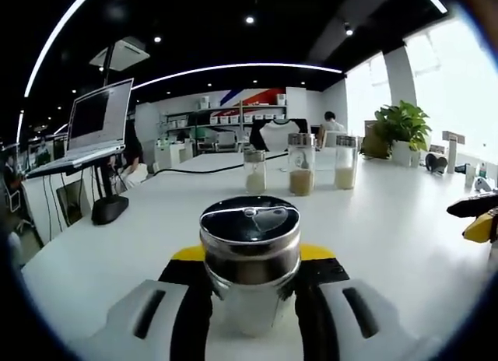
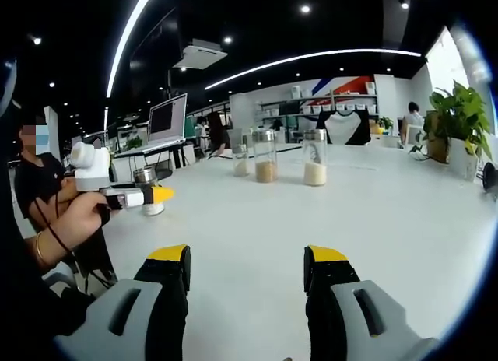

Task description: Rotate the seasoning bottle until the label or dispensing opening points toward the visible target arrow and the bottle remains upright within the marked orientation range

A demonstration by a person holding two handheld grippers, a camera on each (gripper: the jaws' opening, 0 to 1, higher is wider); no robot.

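The seasoning bottle [image 1: 250, 260] is clamped upright between the jaws of the left gripper [image 1: 250, 291] above the white table [image 1: 389, 229], while the right gripper [image 2: 246, 275] is held with jaws apart, nothing between them.

Bright window [image 1: 455, 73] glare, ceiling light strips [image 2: 311, 57], fisheye-bent edges, background perhaps slightly soft

Three clear glass jars of pale powder [image 1: 301, 165] stand mid-frame on the white table [image 1: 389, 229], a silver open laptop [image 1: 97, 124] upper left, a green potted plant [image 1: 401, 131] upper right.
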